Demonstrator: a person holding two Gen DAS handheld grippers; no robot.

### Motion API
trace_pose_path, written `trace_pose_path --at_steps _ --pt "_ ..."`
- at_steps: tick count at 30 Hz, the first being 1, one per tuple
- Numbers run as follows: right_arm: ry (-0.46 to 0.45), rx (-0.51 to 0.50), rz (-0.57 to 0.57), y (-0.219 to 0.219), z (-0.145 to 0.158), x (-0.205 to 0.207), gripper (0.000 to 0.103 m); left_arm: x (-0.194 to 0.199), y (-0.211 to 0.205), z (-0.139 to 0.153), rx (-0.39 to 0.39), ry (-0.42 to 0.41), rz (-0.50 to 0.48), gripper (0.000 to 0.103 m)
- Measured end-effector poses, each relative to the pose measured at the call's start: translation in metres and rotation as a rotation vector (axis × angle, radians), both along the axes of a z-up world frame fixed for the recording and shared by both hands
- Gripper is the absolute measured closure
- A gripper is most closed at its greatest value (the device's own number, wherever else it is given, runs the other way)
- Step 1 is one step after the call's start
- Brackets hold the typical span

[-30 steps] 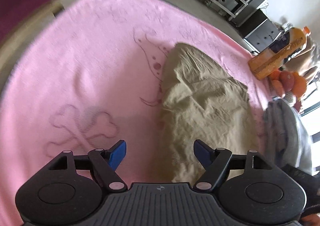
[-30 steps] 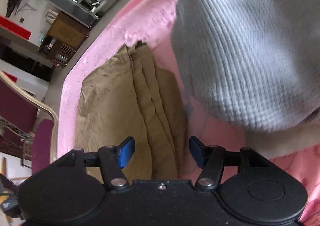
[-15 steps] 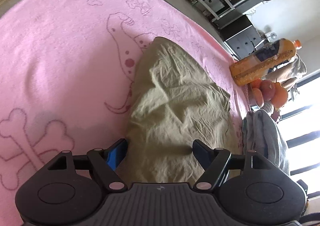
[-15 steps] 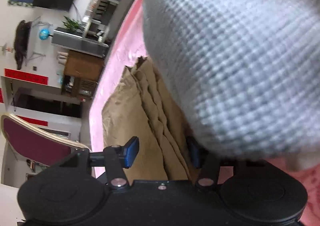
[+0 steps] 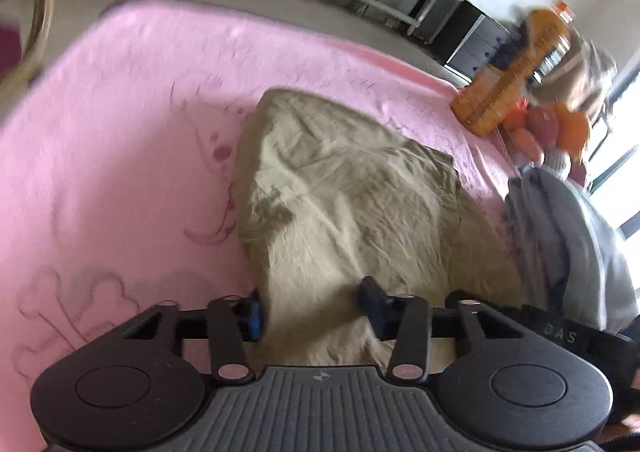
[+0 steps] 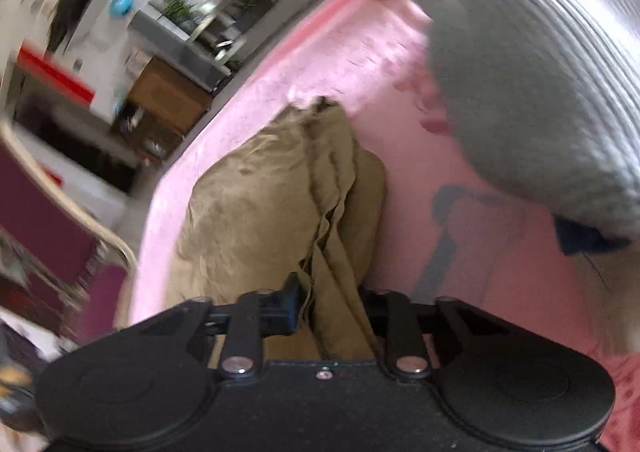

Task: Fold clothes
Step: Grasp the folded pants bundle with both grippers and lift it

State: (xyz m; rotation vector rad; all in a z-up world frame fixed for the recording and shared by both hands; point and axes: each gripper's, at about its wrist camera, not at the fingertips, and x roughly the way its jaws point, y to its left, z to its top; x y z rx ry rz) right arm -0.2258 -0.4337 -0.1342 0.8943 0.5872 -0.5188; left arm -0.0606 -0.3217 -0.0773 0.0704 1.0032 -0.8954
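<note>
A folded khaki garment point(image 5: 344, 204) lies on a pink blanket point(image 5: 120, 124). My left gripper point(image 5: 310, 308) straddles its near edge, jaws partly closed around the cloth, the left finger at the garment's side. In the right wrist view the same garment point(image 6: 256, 204) shows its stacked folded edges. My right gripper point(image 6: 330, 306) has its jaws closed in on those layered edges, with cloth bunched between the fingers.
A grey knit garment point(image 6: 540, 72) lies at the right of the blanket and also shows in the left wrist view point(image 5: 576, 244). An orange juice bottle point(image 5: 516, 68) and oranges point(image 5: 552, 128) lie at the far right. A maroon chair point(image 6: 44, 212) stands beside the bed.
Both grippers have moved onto the khaki garment's near edge and narrowed their jaws on it. The right gripper has come out from under the grey garment, and the khaki cloth is bunched up.
</note>
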Motion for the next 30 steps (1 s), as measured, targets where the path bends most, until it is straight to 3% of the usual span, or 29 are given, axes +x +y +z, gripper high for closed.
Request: trace_pose_path --at_steps 3,7,17,21,25,30 --pt "0.045 -0.159 0.044 0.02 0.018 0.005 0.09 -0.021 -0.006 0.013 0.04 -0.13 -0.017 0.072" --pt "0.042 -0.244 0.088 0.039 0.039 -0.01 0.09 -0.036 0.007 0.028 0.039 -0.138 -0.004 0.073" --pt "-0.051 -0.152 0.015 0.042 0.091 -0.063 0.09 -0.099 0.021 0.098 -0.052 -0.216 -0.037 0.073" --pt "-0.122 -0.163 -0.075 0.022 0.125 -0.101 0.09 -0.127 -0.006 0.132 -0.143 -0.24 -0.115 0.073" --pt "-0.167 -0.199 -0.168 -0.007 0.159 -0.14 0.09 -0.149 -0.051 0.154 -0.169 -0.272 -0.19 0.073" --pt "-0.149 -0.268 -0.249 -0.053 0.196 -0.177 0.09 -0.172 -0.119 0.17 -0.201 -0.26 -0.267 0.072"
